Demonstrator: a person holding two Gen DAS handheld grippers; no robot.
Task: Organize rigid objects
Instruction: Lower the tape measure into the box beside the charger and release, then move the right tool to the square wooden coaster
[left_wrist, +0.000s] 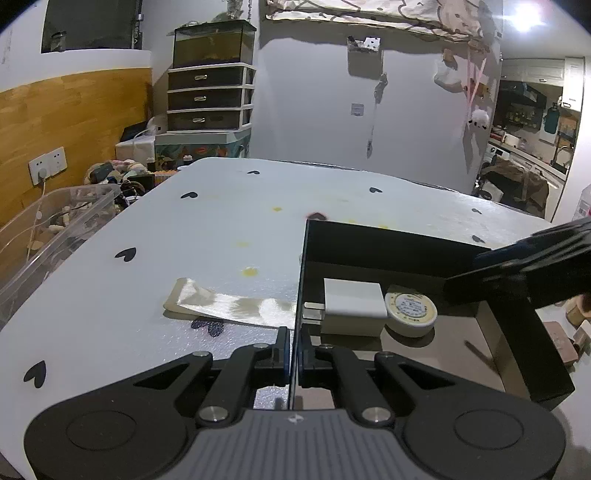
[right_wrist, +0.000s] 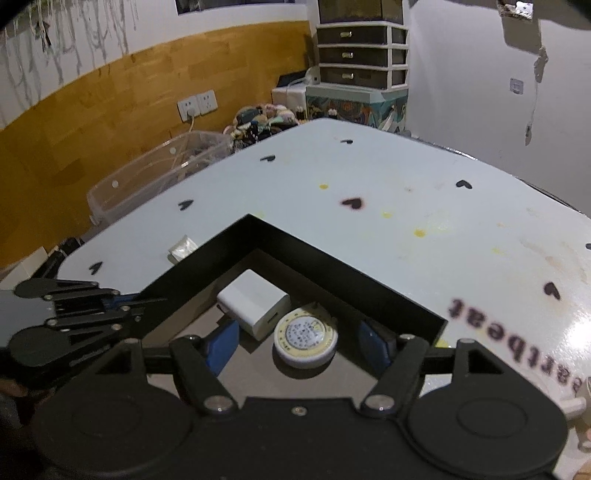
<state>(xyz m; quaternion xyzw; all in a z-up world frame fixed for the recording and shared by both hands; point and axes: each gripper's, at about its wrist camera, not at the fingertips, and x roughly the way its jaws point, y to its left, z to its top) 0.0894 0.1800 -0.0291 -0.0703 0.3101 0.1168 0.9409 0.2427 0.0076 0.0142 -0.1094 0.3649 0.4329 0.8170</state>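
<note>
**tinkerbox:** Two things sitting in the black box (right_wrist: 303, 266) so far: white charger block (right_wrist: 255, 308) tucked toward the far corner, round tin (right_wrist: 306, 338) touching it on the near side. Left gripper (left_wrist: 293, 354) clamped shut on the box's thin side wall, pinning it on the surface (left_wrist: 221, 221). Right gripper (right_wrist: 299, 345) hovering over the tin, jaws spread wide either side, pads not pressing on anything.

**shelf_gremlin:** Looks like a clean drop then. Handling notes?

**tinkerbox:** Both probably hard and light. Charger: smooth glossy plastic, likely slippery, so best pinched across the flat sides. Tin: low and round, best taken across its width, could squirt out otherwise. Box wall thin and stiff, fine for a pinch.

**shelf_gremlin:** Any readable labels?

**tinkerbox:** Tin lid printed with tiny text, too small to read. Upside-down lettering on the surface (right_wrist: 515, 341), looks like "...artbeat". Also a shiny foil packet (left_wrist: 229, 304) lying outside the box, left side.
</note>
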